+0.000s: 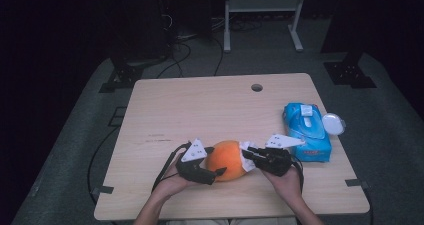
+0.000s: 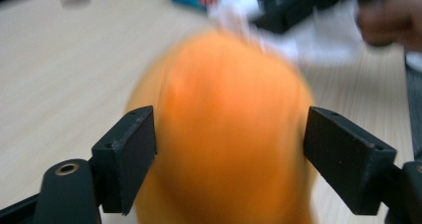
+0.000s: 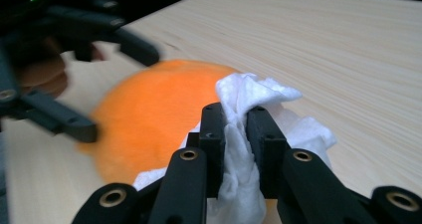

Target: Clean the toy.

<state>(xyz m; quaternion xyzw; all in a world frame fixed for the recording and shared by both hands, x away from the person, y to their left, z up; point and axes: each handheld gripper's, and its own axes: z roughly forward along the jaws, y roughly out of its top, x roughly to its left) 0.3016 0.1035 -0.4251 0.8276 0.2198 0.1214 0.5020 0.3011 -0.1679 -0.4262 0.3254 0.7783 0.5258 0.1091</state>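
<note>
the table (image 1: pixel 200 105) carries the work near its front edge, in easy reach of both hands. the pack (image 1: pixel 306 131) of wipes lies off to the right, just beside the right gripper, likely the source of the tissue; a small white lid (image 1: pixel 333 123) sits at its far side, and whether it touches the pack is hard to say.

the fruit (image 1: pixel 227 160), round and orange, rests on the table between the two grippers. the left gripper (image 1: pixel 220 172) stands wide around it, one jaw on each side, seemingly to steady it for wiping. in the left gripper view the pads (image 2: pixel 130 157) sit right at the fruit's (image 2: pixel 224 134) flanks, but blur hides whether they press, so i judge it held loosely at most.

the right gripper (image 1: pixel 246 154) is clamped on a crumpled white tissue (image 3: pixel 249 129), which is squeezed between its jaws and pushed against the fruit's (image 3: pixel 149 119) side, a wiping pose.

the fruit is smeared in both gripper views, so its skin, stem and kind stay unclear. the print on the pack is too small to read. the forearms are cut off at the bottom edge of the high view.
</note>
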